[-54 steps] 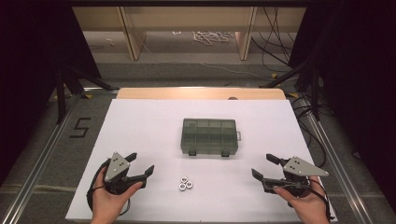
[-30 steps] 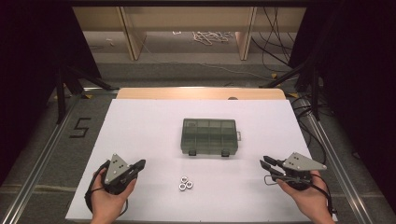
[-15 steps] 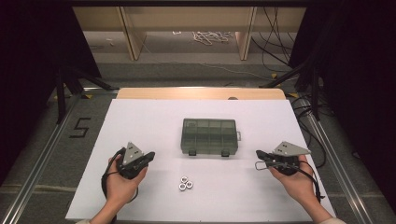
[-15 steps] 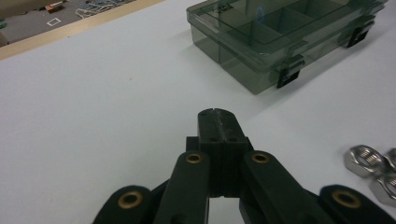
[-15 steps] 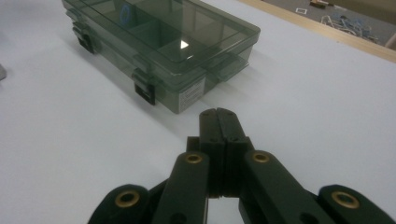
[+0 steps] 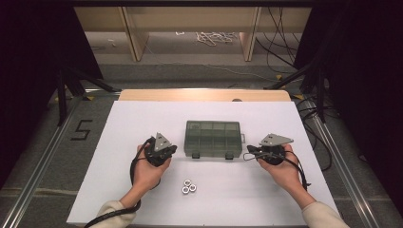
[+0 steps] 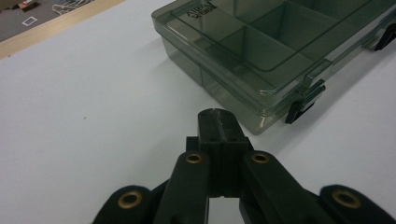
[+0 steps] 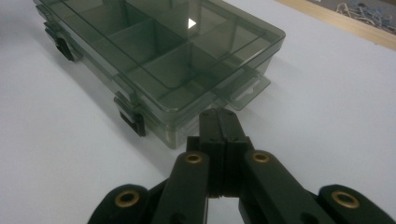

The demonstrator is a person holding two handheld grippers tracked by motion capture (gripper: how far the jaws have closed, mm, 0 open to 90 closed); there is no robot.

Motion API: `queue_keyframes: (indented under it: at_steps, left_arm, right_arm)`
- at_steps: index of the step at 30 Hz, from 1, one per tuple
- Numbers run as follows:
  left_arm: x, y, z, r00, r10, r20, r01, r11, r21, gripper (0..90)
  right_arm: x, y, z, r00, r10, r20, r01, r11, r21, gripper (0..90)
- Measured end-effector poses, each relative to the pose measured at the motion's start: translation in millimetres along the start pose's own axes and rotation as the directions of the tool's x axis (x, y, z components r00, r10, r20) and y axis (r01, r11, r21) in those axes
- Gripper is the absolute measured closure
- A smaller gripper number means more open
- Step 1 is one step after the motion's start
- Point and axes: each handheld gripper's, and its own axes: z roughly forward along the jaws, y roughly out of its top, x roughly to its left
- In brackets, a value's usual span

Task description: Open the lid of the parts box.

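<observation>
Both hands have moved inward: left gripper [image 6: 167, 151] and right gripper [image 6: 250, 152], jaws shut and empty, now flank the latched box [image 6: 213, 138]. Box unopened; nuts [image 6: 189, 186] lie loose behind them.

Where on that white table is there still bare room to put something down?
Bare patches: the white mat left of the left gripper, the strip behind the compartment box, and the near right corner. It is crowded at the box's two front corners, beside each gripper, and around the three nuts.
</observation>
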Motion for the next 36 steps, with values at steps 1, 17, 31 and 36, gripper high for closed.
queue_keyframes:
  at_steps: [1,17,31,36]
  left_arm:
    - [-1.4,0.4,1.7,1.0000,-0.001,-0.002,0.001,1.0000,0.002,90.0]
    - [-15.3,4.2,16.5,0.9981,0.061,0.011,-0.061,0.9980,0.016,89.9]
    - [-15.2,6.2,16.7,0.9943,0.106,0.000,-0.106,0.9943,0.007,89.9]
    - [-16.2,8.5,14.6,0.9936,0.112,0.003,-0.112,0.9936,0.005,89.9]
  right_arm:
    - [1.0,0.4,1.5,1.0000,0.010,-0.002,-0.010,0.9999,0.008,90.0]
    - [1.8,0.1,11.5,0.9999,-0.007,-0.008,0.008,0.9993,0.038,90.0]
    - [5.8,1.4,15.3,0.9996,-0.024,-0.016,0.025,0.9987,0.043,90.0]
    - [5.3,2.3,14.2,0.9997,-0.018,-0.016,0.019,0.9990,0.040,90.0]
